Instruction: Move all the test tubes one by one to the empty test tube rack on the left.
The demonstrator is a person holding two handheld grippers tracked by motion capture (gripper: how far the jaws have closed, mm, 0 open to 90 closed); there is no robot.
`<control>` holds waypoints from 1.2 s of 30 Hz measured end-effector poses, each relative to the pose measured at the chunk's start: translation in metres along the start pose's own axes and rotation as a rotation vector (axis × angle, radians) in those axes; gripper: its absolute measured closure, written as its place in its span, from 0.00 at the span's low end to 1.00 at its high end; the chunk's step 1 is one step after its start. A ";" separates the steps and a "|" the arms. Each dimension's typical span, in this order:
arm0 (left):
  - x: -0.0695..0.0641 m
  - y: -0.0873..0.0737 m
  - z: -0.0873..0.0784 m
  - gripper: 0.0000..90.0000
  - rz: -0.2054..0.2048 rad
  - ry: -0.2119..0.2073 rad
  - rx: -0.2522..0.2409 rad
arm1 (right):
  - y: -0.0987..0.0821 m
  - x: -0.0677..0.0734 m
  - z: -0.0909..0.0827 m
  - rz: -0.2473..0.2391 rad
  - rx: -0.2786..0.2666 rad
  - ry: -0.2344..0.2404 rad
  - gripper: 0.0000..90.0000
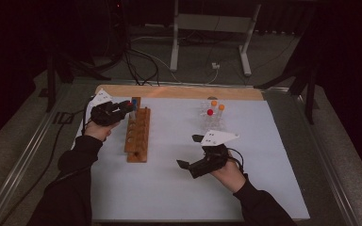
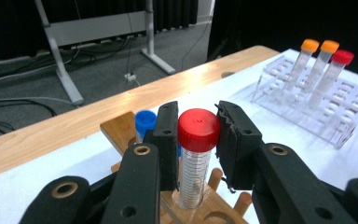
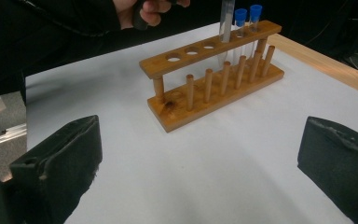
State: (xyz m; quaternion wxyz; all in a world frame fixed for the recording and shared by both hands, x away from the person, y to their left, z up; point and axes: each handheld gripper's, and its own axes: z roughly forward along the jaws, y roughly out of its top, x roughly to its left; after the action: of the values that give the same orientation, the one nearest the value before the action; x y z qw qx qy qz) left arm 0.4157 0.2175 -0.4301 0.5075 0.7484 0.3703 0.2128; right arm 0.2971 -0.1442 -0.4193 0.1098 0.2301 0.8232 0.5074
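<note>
Red-capped tube point(image 2: 197, 154) sits clamped in the left gripper point(image 2: 197, 140), its tip entering a hole at the wooden rack's point(image 1: 138, 134) 12 o'clock end, beside a blue-capped tube point(image 2: 144, 122). Looks light, slick, probably brittle; grip just under the cap. Right gripper point(image 3: 200, 154) hangs wide open, empty, at the rack's 4 o'clock.

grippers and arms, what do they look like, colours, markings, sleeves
Both grippers are black. The left gripper has two flat-padded jaws on arms with brass-coloured pivot rings. The right gripper carries a pale three-cornered plate with dark dots, and a similar plate sits on the left one. A black cable trails off the table's left edge. The person wears dark long sleeves.
</note>
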 end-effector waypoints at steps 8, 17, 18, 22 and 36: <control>-0.001 -0.009 0.005 0.79 0.005 0.005 0.036 | 0.000 -0.001 0.000 0.002 0.003 0.004 0.00; 0.002 -0.015 0.005 0.79 -0.012 -0.007 0.037 | 0.001 -0.002 -0.002 0.003 -0.004 -0.002 0.00; 0.002 -0.015 0.005 0.79 -0.012 -0.008 0.038 | 0.001 -0.002 -0.002 0.003 -0.007 -0.003 0.00; 0.002 -0.014 0.005 0.78 -0.014 -0.024 0.045 | 0.001 -0.002 -0.003 0.005 -0.013 0.000 0.00; -0.023 0.000 -0.035 0.15 0.008 -0.125 -0.056 | 0.009 -0.032 -0.026 0.002 -0.077 -0.097 0.00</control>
State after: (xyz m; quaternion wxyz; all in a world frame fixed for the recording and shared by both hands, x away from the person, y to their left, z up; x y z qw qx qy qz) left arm 0.3766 0.2207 -0.4147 0.5496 0.7471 0.3286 0.1782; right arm 0.3162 -0.1767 -0.4010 0.1577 0.2507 0.7965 0.5271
